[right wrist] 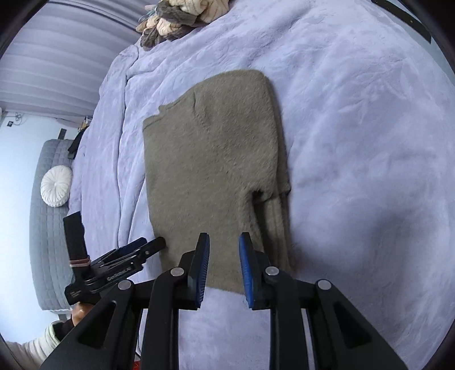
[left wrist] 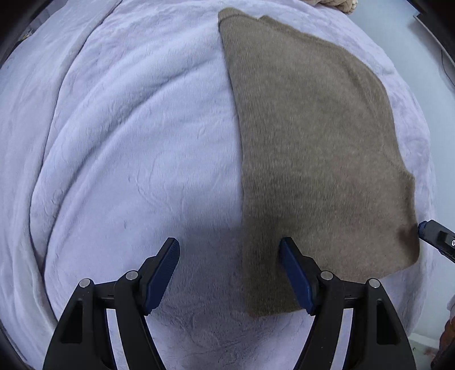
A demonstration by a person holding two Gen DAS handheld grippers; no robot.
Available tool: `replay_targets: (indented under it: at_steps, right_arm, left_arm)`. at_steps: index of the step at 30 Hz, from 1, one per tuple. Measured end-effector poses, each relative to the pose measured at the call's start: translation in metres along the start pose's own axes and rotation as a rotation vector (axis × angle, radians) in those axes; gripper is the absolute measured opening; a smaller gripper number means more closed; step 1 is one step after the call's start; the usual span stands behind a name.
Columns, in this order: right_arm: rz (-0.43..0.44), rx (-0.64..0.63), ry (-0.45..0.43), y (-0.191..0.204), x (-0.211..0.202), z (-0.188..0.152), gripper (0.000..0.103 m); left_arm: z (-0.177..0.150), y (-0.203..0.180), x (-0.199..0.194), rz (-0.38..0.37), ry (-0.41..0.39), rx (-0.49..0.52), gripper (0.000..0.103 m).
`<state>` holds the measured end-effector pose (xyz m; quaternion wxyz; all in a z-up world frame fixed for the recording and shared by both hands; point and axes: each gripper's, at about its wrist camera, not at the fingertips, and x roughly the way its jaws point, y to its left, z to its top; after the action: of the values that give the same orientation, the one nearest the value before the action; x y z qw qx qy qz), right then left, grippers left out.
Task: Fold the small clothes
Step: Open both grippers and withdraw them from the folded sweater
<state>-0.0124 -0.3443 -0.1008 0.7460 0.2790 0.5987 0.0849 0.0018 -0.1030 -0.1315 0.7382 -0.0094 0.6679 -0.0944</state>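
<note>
A brown fuzzy sweater (left wrist: pixel 312 142) lies folded flat on a lavender plush blanket (left wrist: pixel 128 128). My left gripper (left wrist: pixel 230 250) is open and empty, with its right finger over the sweater's near left edge. In the right wrist view the sweater (right wrist: pixel 210 159) lies ahead, with a sleeve folded along its right side. My right gripper (right wrist: pixel 224 244) is open and empty, just above the sweater's near hem. The left gripper (right wrist: pixel 136 250) shows at the sweater's near left corner, and the right gripper's tip (left wrist: pixel 435 233) shows at the far right of the left wrist view.
A pile of cream and grey knitted clothes (right wrist: pixel 176 20) lies at the blanket's far edge. A grey quilted couch (right wrist: pixel 48 227) with a round white cushion (right wrist: pixel 56 185) stands to the left. The blanket (right wrist: pixel 355 142) spreads wide to the right of the sweater.
</note>
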Motion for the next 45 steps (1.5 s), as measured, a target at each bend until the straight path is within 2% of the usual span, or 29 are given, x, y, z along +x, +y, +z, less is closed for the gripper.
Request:
replay_targets:
  at_steps: [3,4,5,7,9,12,16,18,21,23,29,30,31,32,37,39,42,45]
  right_arm:
    - [-0.081,-0.013,0.046,-0.001,0.020,-0.009,0.023]
    - [-0.138,-0.015,0.068,-0.007,0.031,-0.012,0.019]
    - [-0.168,-0.005,0.087,-0.014,0.037,-0.015,0.010]
    - [-0.166,0.043,0.097,-0.028,0.041,-0.017,0.003]
    - [-0.147,0.069,0.087,-0.031,0.035,-0.017,0.003]
    - [-0.167,0.056,0.077,-0.027,0.022,-0.020,0.008]
    - [-0.180,0.079,0.067,-0.030,0.003,-0.026,0.009]
    - [-0.165,0.100,0.059,-0.031,-0.009,-0.032,0.012]
    - [-0.160,0.109,0.050,-0.029,-0.018,-0.040,0.023]
    - [-0.154,0.112,0.047,-0.024,-0.022,-0.043,0.036]
    - [-0.137,0.102,0.043,-0.009,-0.023,-0.050,0.044]
    - [-0.135,0.096,0.043,-0.006,-0.023,-0.050,0.046]
    - [-0.135,0.091,0.042,-0.003,-0.023,-0.050,0.049]
    - [-0.134,0.085,0.040,0.000,-0.024,-0.050,0.052]
    - [-0.130,0.065,0.033,0.010,-0.024,-0.047,0.058]
    - [-0.131,0.064,0.032,0.012,-0.023,-0.045,0.063]
    - [-0.134,0.059,0.027,0.015,-0.025,-0.045,0.065]
    - [-0.140,0.049,0.012,0.019,-0.027,-0.041,0.082]
  left_arm:
    - [-0.005,0.001,-0.004,-0.004,0.005,-0.024,0.074]
    - [-0.006,0.001,-0.008,0.001,0.008,-0.023,0.074]
    - [-0.007,0.001,-0.012,0.012,0.008,-0.021,0.074]
    - [-0.009,0.000,-0.022,0.030,-0.004,-0.007,0.074]
    - [-0.012,0.002,-0.033,0.033,-0.020,-0.008,0.074]
    - [-0.012,0.001,-0.044,0.034,-0.028,-0.030,0.074]
    - [-0.016,0.006,-0.059,0.038,-0.044,-0.040,0.074]
    - [-0.017,0.006,-0.066,0.046,-0.049,-0.031,0.074]
    - [-0.019,0.000,-0.073,0.058,-0.055,-0.019,0.074]
    - [-0.020,-0.001,-0.078,0.060,-0.058,-0.016,0.074]
    - [-0.023,0.000,-0.085,0.071,-0.066,-0.007,0.074]
    - [-0.024,0.000,-0.086,0.070,-0.063,-0.007,0.076]
    - [-0.024,0.000,-0.086,0.069,-0.058,-0.009,0.089]
    - [-0.025,0.000,-0.087,0.066,-0.063,-0.013,0.095]
    - [-0.028,0.000,-0.095,0.065,-0.092,-0.016,0.095]
    - [-0.027,0.000,-0.096,0.064,-0.092,-0.019,0.103]
    - [-0.026,-0.001,-0.098,0.060,-0.099,-0.019,0.102]
    - [-0.025,-0.004,-0.100,0.066,-0.103,-0.012,0.102]
